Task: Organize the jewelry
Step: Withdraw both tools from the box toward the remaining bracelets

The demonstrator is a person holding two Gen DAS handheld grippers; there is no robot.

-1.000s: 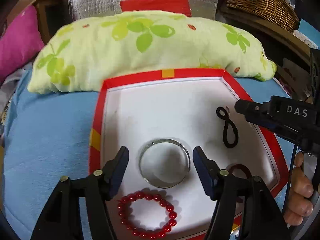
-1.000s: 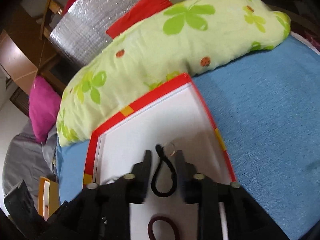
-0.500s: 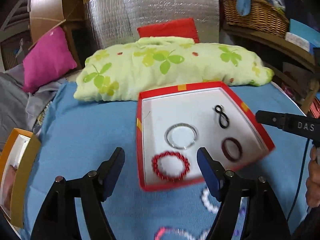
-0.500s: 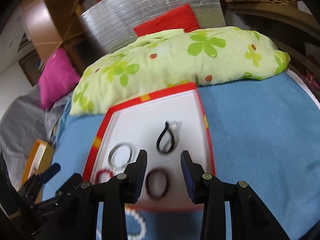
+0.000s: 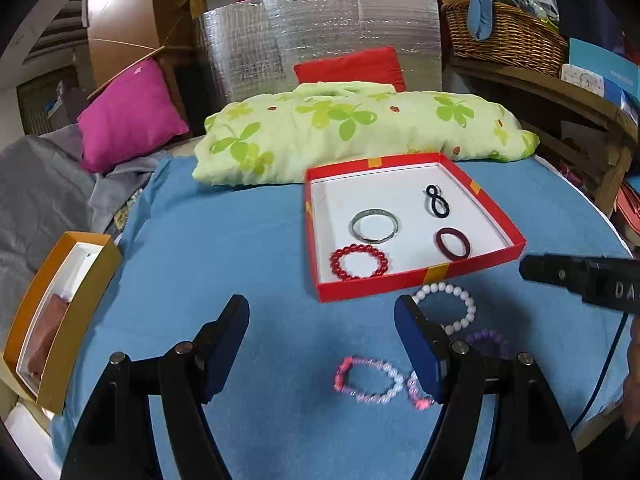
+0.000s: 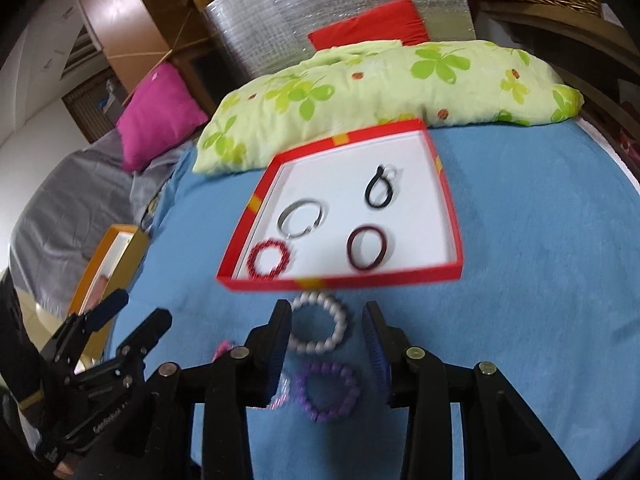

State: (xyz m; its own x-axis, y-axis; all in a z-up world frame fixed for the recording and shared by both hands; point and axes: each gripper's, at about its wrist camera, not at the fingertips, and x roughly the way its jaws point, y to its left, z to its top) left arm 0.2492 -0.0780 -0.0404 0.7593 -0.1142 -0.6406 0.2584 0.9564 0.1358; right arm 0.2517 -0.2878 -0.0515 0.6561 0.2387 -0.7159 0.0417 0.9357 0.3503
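Plainly, little writing can be read: white letters "DA" on the black body of the right claw at the right edge of the left view, and a small white word, too blurred to read, on the left claw's body in the right view.

The left claw (image 5: 322, 344) is spread wide with nothing between its pads; its jaws have just been opening. The right claw (image 6: 326, 344) stands partly apart, pinching nothing, above a white bracelet (image 6: 320, 328) and a purple bracelet (image 6: 328, 392) that lie on the blue cover (image 5: 240, 240).

A red box (image 5: 416, 278) with a white floor sits on that cover. In it lie a red bead bracelet (image 5: 359, 261), a silver bangle (image 5: 374, 225), a black tie (image 5: 437, 201) twisted into an eight, and a maroon tie (image 5: 453, 244), all apart from one another. Just in front of the box, on the cover, lie the white and purple bracelets and a pink bracelet (image 5: 368, 384).

Behind the box rests a green clover-print pillow (image 5: 360, 128), with a red cushion (image 5: 352, 68) and a foil sheet (image 5: 320, 36) beyond. A magenta pillow (image 5: 128, 112) lies at left, an orange box (image 5: 60, 320) at the cover's left edge, and a wicker basket (image 5: 504, 36) on a wooden shelf at right.
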